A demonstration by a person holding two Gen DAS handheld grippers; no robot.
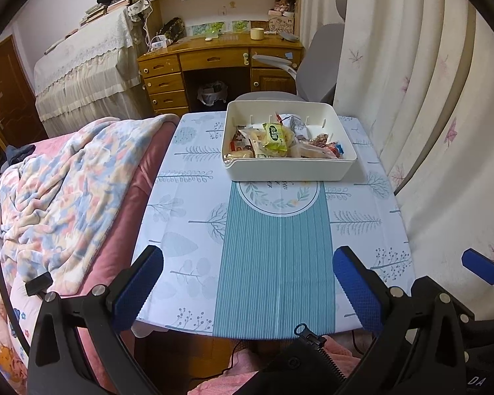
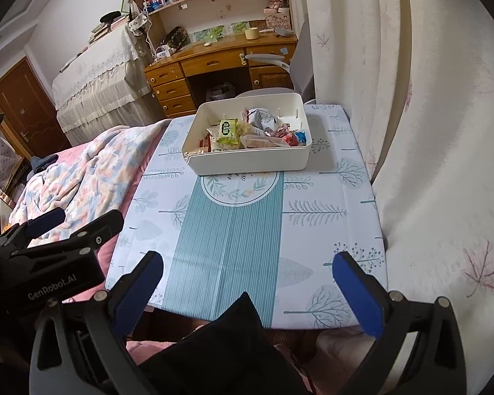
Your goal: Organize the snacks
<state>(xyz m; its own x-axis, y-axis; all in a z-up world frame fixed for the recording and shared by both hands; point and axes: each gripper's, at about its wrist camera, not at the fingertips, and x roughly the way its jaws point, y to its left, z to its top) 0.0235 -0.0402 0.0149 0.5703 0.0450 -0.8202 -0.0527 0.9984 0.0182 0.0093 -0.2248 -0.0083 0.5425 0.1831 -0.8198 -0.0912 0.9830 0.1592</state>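
My left gripper (image 1: 247,283) sits low in the frame of its own camera, fingers spread wide with nothing between them, the blue pads (image 1: 136,291) hanging over the near edge of the table (image 1: 187,230). My right gripper (image 2: 247,283) is the same in its view: jaws wide apart, empty, low in the frame above the near table edge. In the left view the right gripper's blue tip shows at the lower right; in the right view the left gripper pokes in from the lower left, beside the table.

The white bin (image 1: 289,168) stands in the upper middle of both frames, on the far half of the table, well apart from both grippers. It covers the top of the round wreath print (image 1: 278,199) at the end of the teal stripe (image 1: 275,263). The snacks are piled inside it: a green packet (image 1: 275,138) lies on top near the middle, a silver wrapper (image 2: 261,118) toward the back, red and blue wrapped pieces (image 1: 332,148) at the right side, and pale bread-like packs at the left front. The nearer table cloth carries nothing but its tree and leaf print.

A flowered blanket (image 1: 66,197) fills the left of the frame, curtains (image 1: 428,98) the right, and a wooden desk (image 1: 214,56) with shelves sits at the top behind the bin.
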